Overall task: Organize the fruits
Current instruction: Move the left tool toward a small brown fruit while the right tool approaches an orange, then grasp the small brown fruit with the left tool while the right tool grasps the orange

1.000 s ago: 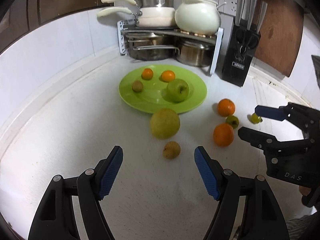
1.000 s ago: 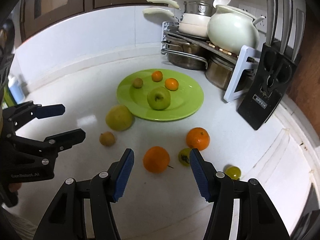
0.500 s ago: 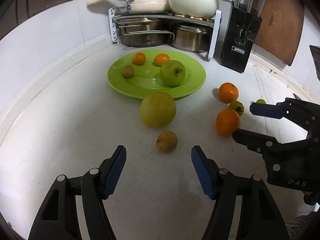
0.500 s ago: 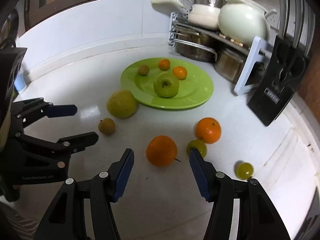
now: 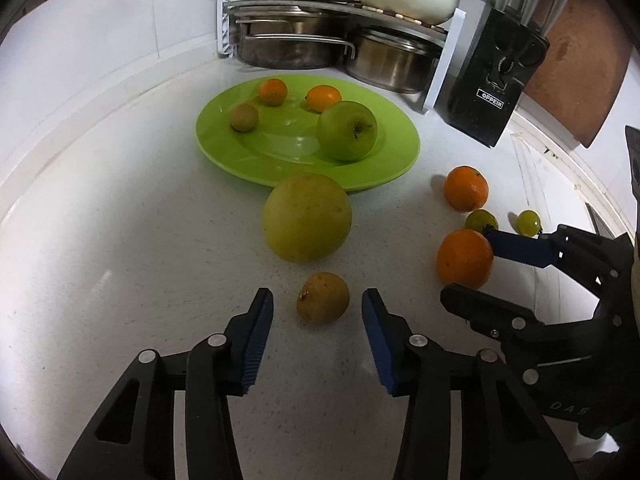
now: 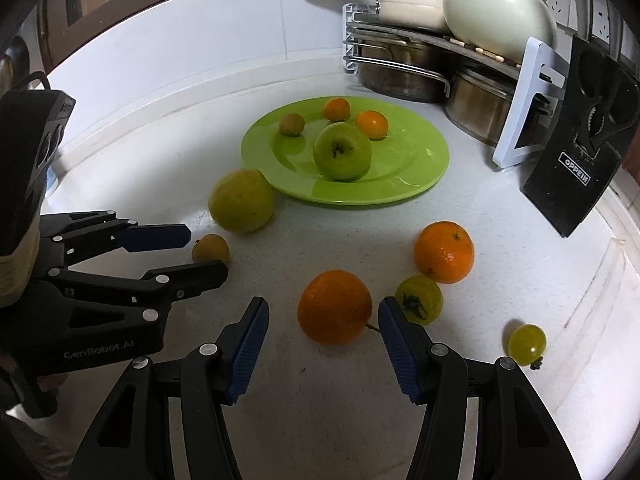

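A green plate [image 5: 384, 168] [image 6: 420, 176] holds a green apple [image 5: 347, 131] [image 6: 342, 152], two small oranges and a small brown fruit [image 5: 244, 117]. On the counter lie a large yellow-green fruit [image 5: 307, 217] [image 6: 241, 201], a small brown fruit [image 5: 322, 298] [image 6: 211, 249], two oranges [image 6: 335, 306] [image 6: 444, 252] and two small green fruits [image 6: 419, 299] [image 6: 527, 343]. My left gripper [image 5: 317, 304] is open with the small brown fruit at its fingertips. My right gripper [image 6: 323, 314] is open with the near orange [image 5: 465, 258] at its fingertips.
A rack with steel pots [image 5: 296, 46] and white cookware [image 6: 500, 4] stands behind the plate. A black knife block [image 5: 494, 80] [image 6: 580, 160] stands at the right. White wall tiles curve around the counter's back and left.
Both grippers have moved forward and lower toward the counter. The small brown fruit now lies at the left fingertips and the near orange at the right fingertips. Both stay open.
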Available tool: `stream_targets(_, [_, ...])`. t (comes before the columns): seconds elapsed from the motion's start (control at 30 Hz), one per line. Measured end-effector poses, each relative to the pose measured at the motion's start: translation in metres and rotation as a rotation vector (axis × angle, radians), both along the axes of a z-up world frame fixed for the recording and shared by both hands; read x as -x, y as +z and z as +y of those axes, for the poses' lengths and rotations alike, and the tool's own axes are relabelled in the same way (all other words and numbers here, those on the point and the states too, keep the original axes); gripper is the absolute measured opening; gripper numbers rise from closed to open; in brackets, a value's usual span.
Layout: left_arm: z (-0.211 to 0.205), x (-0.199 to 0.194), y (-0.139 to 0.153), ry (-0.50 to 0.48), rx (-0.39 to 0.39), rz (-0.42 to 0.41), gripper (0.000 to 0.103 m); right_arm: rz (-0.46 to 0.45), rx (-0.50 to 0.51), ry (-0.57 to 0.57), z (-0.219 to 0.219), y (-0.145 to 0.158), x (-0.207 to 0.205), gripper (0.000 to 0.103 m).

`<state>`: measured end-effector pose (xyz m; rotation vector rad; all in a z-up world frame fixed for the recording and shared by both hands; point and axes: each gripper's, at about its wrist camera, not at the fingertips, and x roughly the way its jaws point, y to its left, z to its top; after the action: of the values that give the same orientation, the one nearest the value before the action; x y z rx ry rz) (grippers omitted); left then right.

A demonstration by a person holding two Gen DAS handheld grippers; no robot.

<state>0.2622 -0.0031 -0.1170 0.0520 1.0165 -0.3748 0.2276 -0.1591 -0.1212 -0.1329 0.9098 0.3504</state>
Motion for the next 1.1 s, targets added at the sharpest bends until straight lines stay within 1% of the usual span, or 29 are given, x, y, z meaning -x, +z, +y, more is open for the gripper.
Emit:
stream_targets(0.1, [-0.003,-0.003,0.001,-0.001,0.001,-0.006,0.043,0.007,-0.004,-0.005,0.000,-0.002,-0.004,0.053])
stream_targets(0.13, [-0.004,-0.004,0.001,-0.003,-0.002,-0.009,0.041,0.008,-0.006,-0.005,0.000,-0.003,-0.005,0.053])
stream_targets(0.2, [-0.006,-0.005,-0.001,-0.006,-0.006,-0.005,0.038,0.009,-0.005,-0.008,0.000,-0.004,-0.006,0.053])
stream_targets(0.27, [-0.006,-0.005,-0.002,-0.008,-0.007,0.002,0.031,0.011,-0.002,-0.008,0.000,-0.005,-0.007,0.050])
stream_targets(0.37, [-0.006,-0.004,-0.006,-0.008,-0.008,0.012,0.028,0.008,0.004,-0.011,-0.001,-0.006,-0.007,0.046])
stream_targets(0.43, [-0.007,-0.003,-0.006,-0.007,-0.008,0.012,0.028,0.005,0.006,-0.015,-0.003,-0.005,-0.006,0.041])
stream_targets(0.8, [-0.005,0.004,0.005,-0.006,0.000,-0.025,0.028,0.005,-0.008,-0.013,-0.001,-0.003,-0.001,0.041])
stream_targets(1.1, [-0.002,0.015,0.020,-0.008,0.014,-0.062,0.027,-0.037,-0.016,-0.018,-0.001,0.015,0.006,0.041])
